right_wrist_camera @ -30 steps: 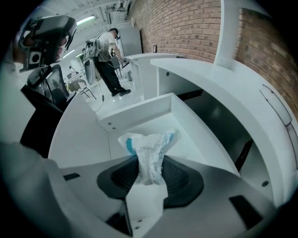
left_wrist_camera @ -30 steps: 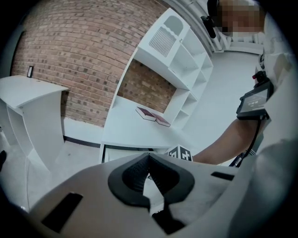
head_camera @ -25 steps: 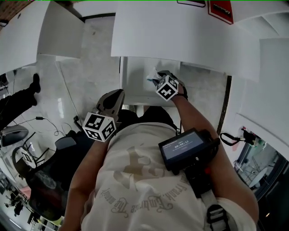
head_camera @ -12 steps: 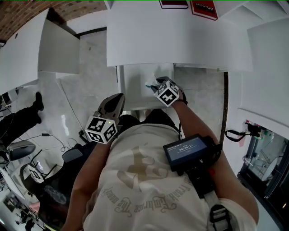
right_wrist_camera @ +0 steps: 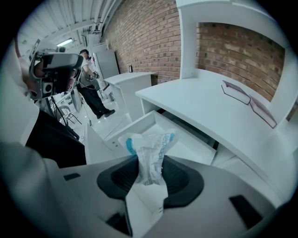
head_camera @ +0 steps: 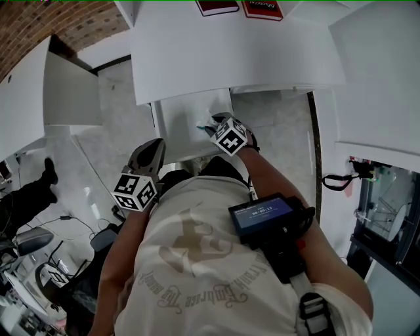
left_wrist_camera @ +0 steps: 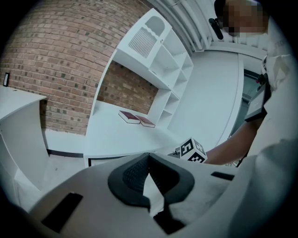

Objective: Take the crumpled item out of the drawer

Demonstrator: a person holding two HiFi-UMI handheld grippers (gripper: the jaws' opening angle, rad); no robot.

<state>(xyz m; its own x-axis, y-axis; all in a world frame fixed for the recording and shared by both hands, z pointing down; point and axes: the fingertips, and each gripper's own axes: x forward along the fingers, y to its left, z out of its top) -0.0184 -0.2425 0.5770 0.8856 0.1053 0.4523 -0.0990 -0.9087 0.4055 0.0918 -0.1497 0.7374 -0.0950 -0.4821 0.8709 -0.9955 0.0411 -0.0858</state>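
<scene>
The crumpled item is a clear-and-white plastic wrapper (right_wrist_camera: 150, 148) with blue print. My right gripper (right_wrist_camera: 150, 162) is shut on it, and its crumpled end sticks out past the jaws. In the head view the right gripper (head_camera: 212, 123) holds the wrapper (head_camera: 203, 125) over the open white drawer (head_camera: 172, 125) under the desk. The drawer (right_wrist_camera: 139, 122) lies below and ahead of the jaws in the right gripper view. My left gripper (head_camera: 153, 147) hangs lower left, by the drawer's front corner. It (left_wrist_camera: 149, 157) is shut with nothing between its jaws.
The white desk (head_camera: 216, 59) overhangs the drawer, and two dark red books (head_camera: 239, 8) lie on it near the brick wall. A white side unit (head_camera: 69, 92) stands to the left. A person (right_wrist_camera: 89, 74) stands in the background beside camera gear.
The head view has swung, so desk and drawer sit further left and lower. My right gripper keeps the wrapper over the drawer. The left gripper stays shut beside it.
</scene>
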